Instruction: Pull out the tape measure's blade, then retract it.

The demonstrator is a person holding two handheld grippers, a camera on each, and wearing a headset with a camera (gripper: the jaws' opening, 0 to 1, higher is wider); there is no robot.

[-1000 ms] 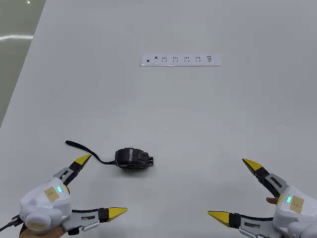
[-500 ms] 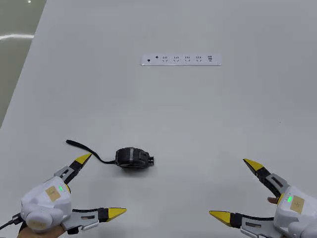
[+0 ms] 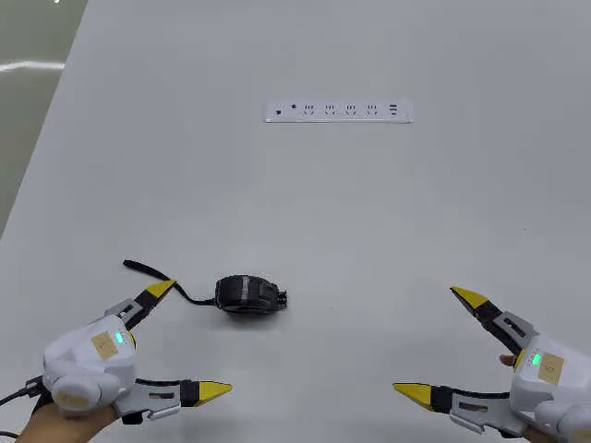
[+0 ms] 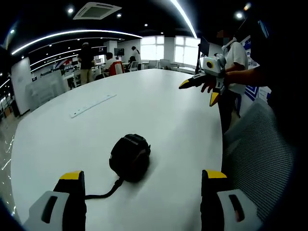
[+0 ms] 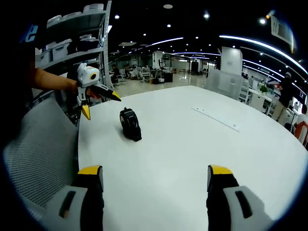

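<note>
A black tape measure point(image 3: 247, 295) lies on the white table point(image 3: 305, 203), its black wrist strap point(image 3: 152, 274) trailing off to the left. In the left gripper view the tape measure point(image 4: 130, 157) sits just ahead, between the jaws. My left gripper point(image 3: 189, 340) stands open at the near left, close to the strap. At the near right my right gripper point(image 3: 441, 343) is open too, well apart from the tape measure point(image 5: 130, 123). Nothing is held by either. The blade is inside the case.
A white power strip point(image 3: 338, 112) lies across the far middle of the table. The table's left edge point(image 3: 42, 152) borders a greenish floor. A mesh chair point(image 4: 262, 159) stands near the table's front side. Office desks and people fill the background.
My left gripper has turned slightly and edged up toward the strap. The right gripper has shifted a little. The tape measure has stayed put.
</note>
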